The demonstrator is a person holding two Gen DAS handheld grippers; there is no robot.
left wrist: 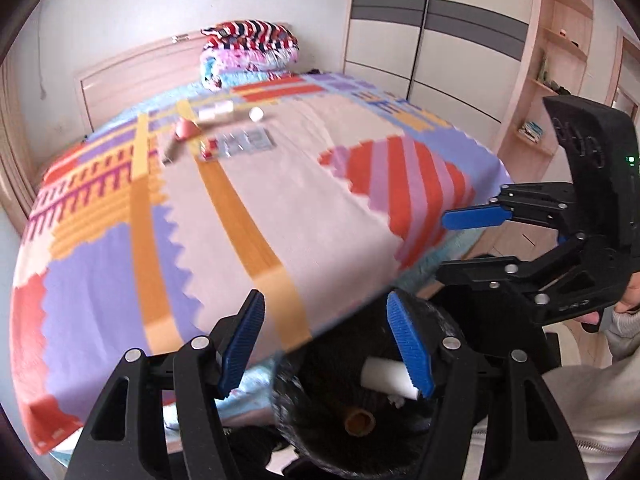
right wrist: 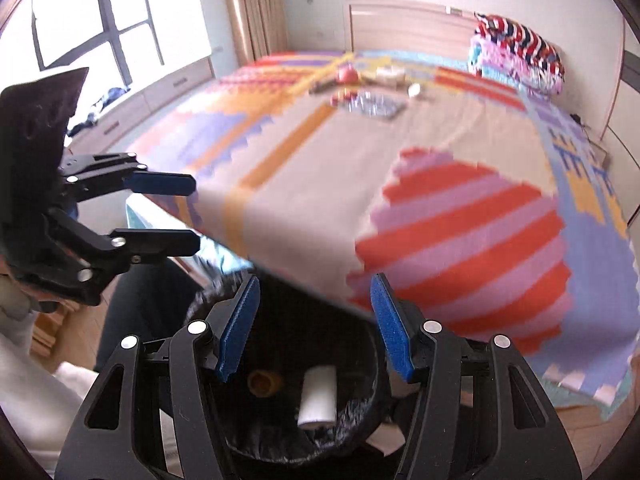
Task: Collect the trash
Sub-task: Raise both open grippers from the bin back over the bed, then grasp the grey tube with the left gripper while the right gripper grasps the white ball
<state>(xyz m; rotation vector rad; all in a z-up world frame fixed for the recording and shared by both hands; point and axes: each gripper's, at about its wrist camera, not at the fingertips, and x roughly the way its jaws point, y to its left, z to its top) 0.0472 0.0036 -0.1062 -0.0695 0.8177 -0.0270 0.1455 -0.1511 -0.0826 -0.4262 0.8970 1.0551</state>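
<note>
A black-lined trash bin [left wrist: 320,440] [right wrist: 352,412] stands at the foot of the bed, holding a white roll [left wrist: 386,376] [right wrist: 318,400] and a brown tube [left wrist: 359,421] [right wrist: 264,384]. My left gripper [left wrist: 338,344] is open and empty above the bin; it also shows in the right wrist view [right wrist: 192,212]. My right gripper [right wrist: 314,328] is open and empty above the bin; it also shows in the left wrist view [left wrist: 444,244]. More trash lies far up the bed: a silvery wrapper [left wrist: 246,142] [right wrist: 374,106], white pieces [left wrist: 216,111] [right wrist: 390,74], a small white ball [left wrist: 256,113] [right wrist: 414,90] and a pink item [left wrist: 185,128] [right wrist: 347,75].
The bed has a patterned blanket [left wrist: 280,208] [right wrist: 320,184] and folded quilts [left wrist: 250,54] [right wrist: 516,52] at the headboard. A wardrobe [left wrist: 432,40] and shelves [left wrist: 556,80] stand to the right. A window [right wrist: 100,20] and curtain [right wrist: 252,8] are to the left.
</note>
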